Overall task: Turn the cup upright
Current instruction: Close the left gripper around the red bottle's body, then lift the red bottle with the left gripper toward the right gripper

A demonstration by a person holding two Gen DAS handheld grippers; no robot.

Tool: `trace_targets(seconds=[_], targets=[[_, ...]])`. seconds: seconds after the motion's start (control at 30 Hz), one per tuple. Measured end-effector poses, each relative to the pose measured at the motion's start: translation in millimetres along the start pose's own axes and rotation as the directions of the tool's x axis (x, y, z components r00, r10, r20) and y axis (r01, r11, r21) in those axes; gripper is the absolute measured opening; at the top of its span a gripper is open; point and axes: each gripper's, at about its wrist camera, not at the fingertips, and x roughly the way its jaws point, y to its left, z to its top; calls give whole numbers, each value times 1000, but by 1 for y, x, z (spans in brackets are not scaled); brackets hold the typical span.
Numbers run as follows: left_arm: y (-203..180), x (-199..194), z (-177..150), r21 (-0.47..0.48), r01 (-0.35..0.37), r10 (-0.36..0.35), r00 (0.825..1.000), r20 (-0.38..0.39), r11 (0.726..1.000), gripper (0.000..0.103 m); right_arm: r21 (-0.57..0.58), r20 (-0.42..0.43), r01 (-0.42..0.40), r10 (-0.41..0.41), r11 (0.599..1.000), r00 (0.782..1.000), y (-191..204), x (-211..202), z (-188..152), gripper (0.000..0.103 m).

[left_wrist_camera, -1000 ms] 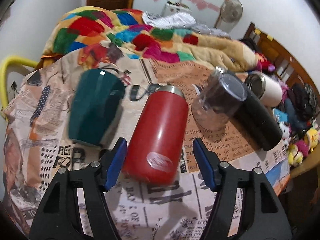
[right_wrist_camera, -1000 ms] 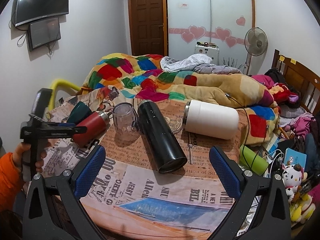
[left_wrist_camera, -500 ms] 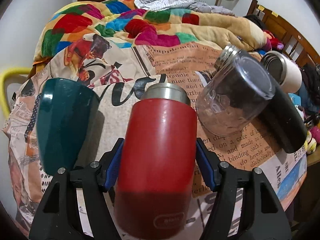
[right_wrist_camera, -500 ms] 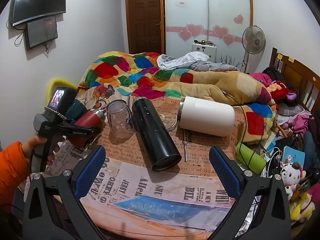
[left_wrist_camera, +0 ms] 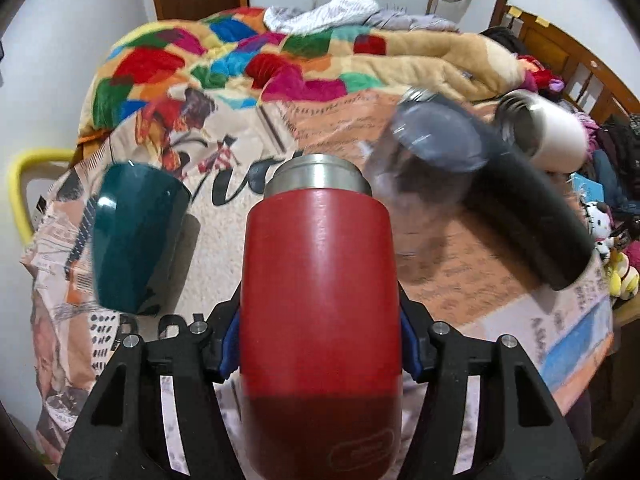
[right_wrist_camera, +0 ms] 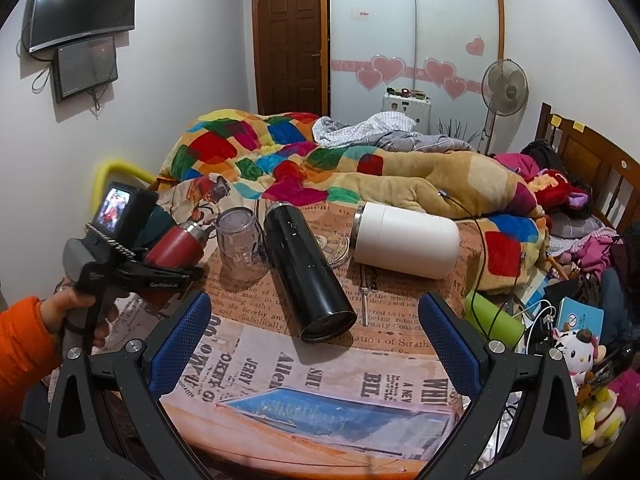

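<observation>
Left gripper (left_wrist_camera: 320,344) clamped on red cup (left_wrist_camera: 320,300) — green cup (left_wrist_camera: 134,236), glass jar (left_wrist_camera: 424,184) crowding either side. Right gripper (right_wrist_camera: 314,340) spread wide, holding nothing, above black flask (right_wrist_camera: 308,272).

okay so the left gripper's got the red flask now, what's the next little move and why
Probably lift the red flask a little and start tipping its steel mouth upward. The left gripper has its jaws closed on the flask's sides, and in the right wrist view the flask lies tilted, not upright. The green cup and clear glass sit close on either side, so rise before swinging.
</observation>
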Motion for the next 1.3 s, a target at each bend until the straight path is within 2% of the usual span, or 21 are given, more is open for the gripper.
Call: trace_targets(seconds=[0.3,0.5,0.63,0.83,1.03,1.3], targets=[[-40,-90,1,88,-12,1,992,123,996,61,6,38,-10,10,1000,999,0,-24,0,103],[-72,-130,-7,131,8,-29,986,165,991,61,13,52,-18,17,1000,998,-4,-39,-4,103],[-95,-139,-15,144,42,-65,984,163,989,61,12,60,-10,9,1000,998,-8,-48,-7,103],[-124,-119,-30,149,100,-116,987,110,984,61,18,53,5,-6,1000,999,-19,-54,-15,103],[-150,-69,-48,153,128,-130,991,3,980,61,26,20,31,-31,999,999,-29,-51,-25,103],[-153,-21,-61,126,149,-139,986,-87,981,61,33,-40,47,-46,998,998,-37,-37,-35,103]])
